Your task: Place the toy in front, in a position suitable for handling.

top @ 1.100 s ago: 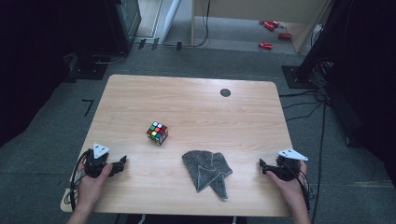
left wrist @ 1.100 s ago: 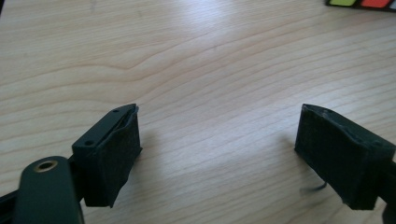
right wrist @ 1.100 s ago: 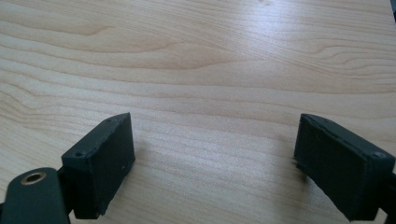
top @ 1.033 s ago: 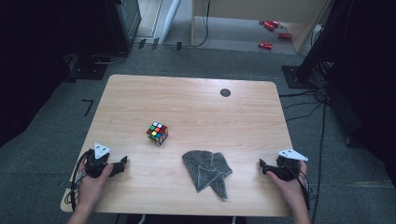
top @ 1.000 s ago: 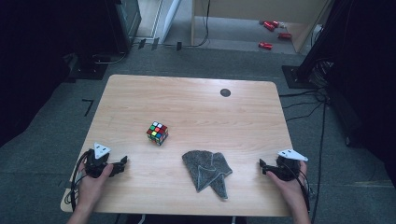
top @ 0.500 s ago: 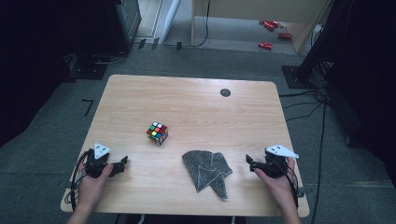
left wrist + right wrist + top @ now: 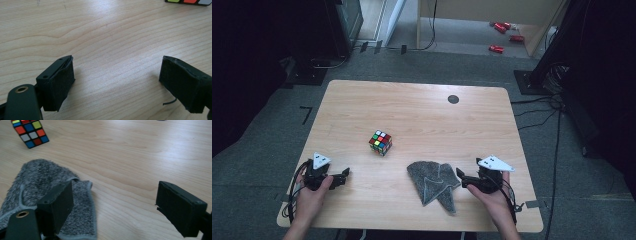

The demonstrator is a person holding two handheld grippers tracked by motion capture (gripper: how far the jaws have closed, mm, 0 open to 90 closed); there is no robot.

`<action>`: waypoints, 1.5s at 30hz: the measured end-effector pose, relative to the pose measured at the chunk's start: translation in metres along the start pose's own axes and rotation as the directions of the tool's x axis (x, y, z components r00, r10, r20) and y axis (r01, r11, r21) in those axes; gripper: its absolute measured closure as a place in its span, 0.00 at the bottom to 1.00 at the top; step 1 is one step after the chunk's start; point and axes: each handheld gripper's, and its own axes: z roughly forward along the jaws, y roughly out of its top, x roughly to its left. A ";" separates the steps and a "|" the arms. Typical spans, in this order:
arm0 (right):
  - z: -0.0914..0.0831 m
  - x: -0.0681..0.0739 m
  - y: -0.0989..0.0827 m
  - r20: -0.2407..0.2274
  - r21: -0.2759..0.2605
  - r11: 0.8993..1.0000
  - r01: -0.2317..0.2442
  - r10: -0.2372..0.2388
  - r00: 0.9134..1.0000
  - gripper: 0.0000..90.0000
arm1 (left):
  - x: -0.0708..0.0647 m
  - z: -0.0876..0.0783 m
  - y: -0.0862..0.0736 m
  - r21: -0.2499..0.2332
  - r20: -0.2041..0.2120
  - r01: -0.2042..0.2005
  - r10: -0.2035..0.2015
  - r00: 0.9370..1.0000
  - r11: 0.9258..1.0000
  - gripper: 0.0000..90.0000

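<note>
We're bringing the spread-wide right gripper [image 7: 460, 178] up to the grey cloth [image 7: 434, 182] lying crumpled on the tabletop [image 7: 422, 115]'s near edge — likely soft, light, floppy, so we're pinching its hemmed corner.

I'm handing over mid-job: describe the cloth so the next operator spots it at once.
On the wooden table, look along the near edge, right of centre, beside the right gripper. The cloth lies crumpled there: grey and fuzzy with a paler hem, unlike the bright cube.

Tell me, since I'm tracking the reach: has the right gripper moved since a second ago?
Yes. The right gripper has shifted left from the table's right edge to the grey cloth's edge, jaws open.
</note>
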 end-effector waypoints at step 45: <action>0.054 0.068 -0.025 -0.154 0.129 0.978 0.163 -0.143 0.978 0.35 | 0.000 0.000 0.000 0.002 0.024 -0.026 0.026 0.999 1.000 0.14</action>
